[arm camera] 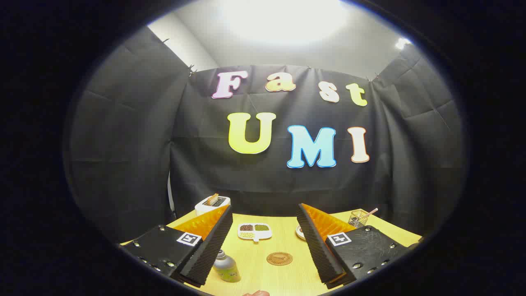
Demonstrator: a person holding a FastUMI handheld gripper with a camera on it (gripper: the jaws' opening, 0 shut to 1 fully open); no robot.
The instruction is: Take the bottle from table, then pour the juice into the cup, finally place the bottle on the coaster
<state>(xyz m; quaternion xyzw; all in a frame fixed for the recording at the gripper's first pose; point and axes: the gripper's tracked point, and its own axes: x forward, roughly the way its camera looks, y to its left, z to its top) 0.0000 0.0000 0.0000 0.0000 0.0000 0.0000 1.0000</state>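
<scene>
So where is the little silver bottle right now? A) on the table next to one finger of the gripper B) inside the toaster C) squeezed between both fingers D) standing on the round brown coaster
A. The bottle stands on the table beside one finger of the open gripper, apart from the coaster, which lies bare between the fingers.

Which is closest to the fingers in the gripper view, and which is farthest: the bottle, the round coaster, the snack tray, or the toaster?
The gripper is open and holds nothing.
1. Bottle: right beside the left finger.
2. Coaster: on the table between the fingers.
3. Snack tray: beyond the coaster.
4. Toaster: at the back, past the left finger.
</scene>
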